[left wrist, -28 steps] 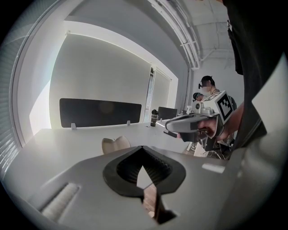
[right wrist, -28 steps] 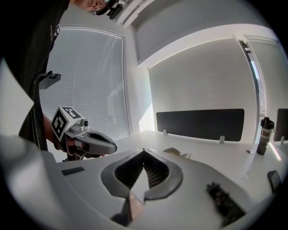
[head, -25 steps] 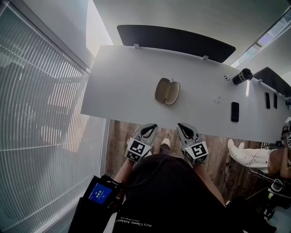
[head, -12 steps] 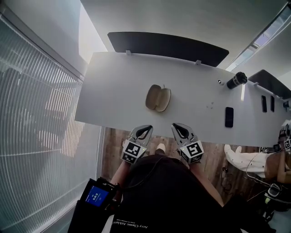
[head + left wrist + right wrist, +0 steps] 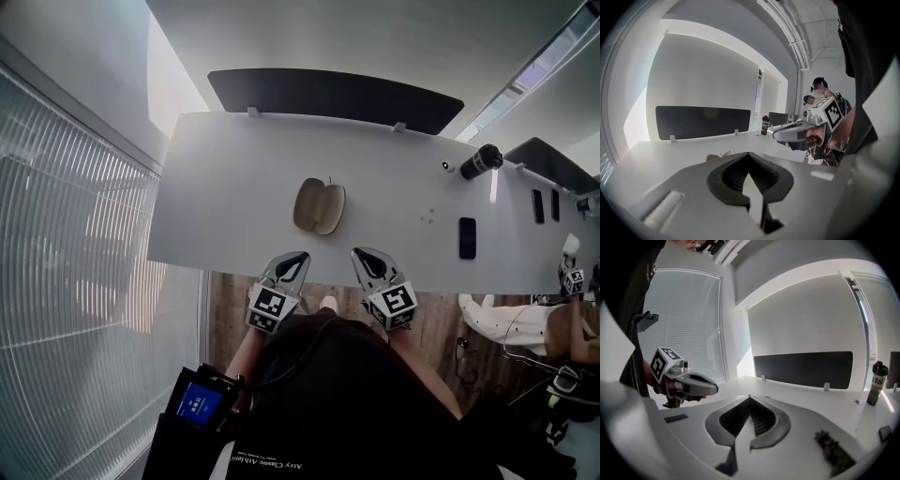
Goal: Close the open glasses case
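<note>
Open glasses case (image 5: 319,205) sits mid-frame on table (image 5: 225,187). Left gripper (image 5: 296,257), right gripper (image 5: 362,254) below it: jaws together, nothing held.

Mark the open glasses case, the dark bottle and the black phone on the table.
glasses case (image 5: 319,207): head view, where its two open halves meet.
dark bottle (image 5: 478,161): head view, middle of its body.
black phone (image 5: 467,237): head view, centre of its face.
</note>
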`<control>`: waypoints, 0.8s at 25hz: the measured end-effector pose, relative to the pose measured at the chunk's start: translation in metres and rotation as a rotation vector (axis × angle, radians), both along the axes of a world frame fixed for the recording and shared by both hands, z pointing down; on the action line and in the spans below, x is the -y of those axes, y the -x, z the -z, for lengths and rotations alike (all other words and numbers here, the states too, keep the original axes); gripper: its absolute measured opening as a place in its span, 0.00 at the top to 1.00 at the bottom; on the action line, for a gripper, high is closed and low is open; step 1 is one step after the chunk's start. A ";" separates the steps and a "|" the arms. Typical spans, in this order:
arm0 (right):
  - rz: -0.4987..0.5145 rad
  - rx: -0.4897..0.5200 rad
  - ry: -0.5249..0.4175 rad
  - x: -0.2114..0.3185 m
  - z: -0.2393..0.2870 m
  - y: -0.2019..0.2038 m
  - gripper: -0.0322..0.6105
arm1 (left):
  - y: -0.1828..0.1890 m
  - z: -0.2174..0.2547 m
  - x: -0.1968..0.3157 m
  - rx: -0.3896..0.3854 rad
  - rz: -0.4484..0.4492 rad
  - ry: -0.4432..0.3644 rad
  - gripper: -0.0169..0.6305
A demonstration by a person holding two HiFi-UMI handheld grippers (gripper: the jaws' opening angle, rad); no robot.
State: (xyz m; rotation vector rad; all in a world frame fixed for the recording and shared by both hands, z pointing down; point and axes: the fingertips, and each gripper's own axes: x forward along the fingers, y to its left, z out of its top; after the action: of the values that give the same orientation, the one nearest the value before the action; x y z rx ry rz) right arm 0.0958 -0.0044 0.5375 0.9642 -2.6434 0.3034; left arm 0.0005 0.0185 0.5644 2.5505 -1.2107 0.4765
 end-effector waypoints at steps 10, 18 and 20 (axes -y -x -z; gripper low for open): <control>0.008 -0.047 0.006 0.013 -0.004 0.027 0.94 | 0.028 -0.006 0.019 -0.028 0.006 0.017 0.96; -0.029 -0.084 0.026 0.026 0.003 0.030 0.94 | 0.035 -0.019 0.034 -0.068 -0.013 0.067 0.96; -0.023 -0.074 0.021 0.028 -0.001 0.029 0.94 | 0.034 -0.021 0.040 -0.094 -0.016 0.089 0.96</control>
State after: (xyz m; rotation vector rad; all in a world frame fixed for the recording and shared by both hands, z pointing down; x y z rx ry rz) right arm 0.0665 -0.0325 0.5385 0.9802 -2.5593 0.2946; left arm -0.0336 -0.0210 0.5850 2.4801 -1.1119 0.4001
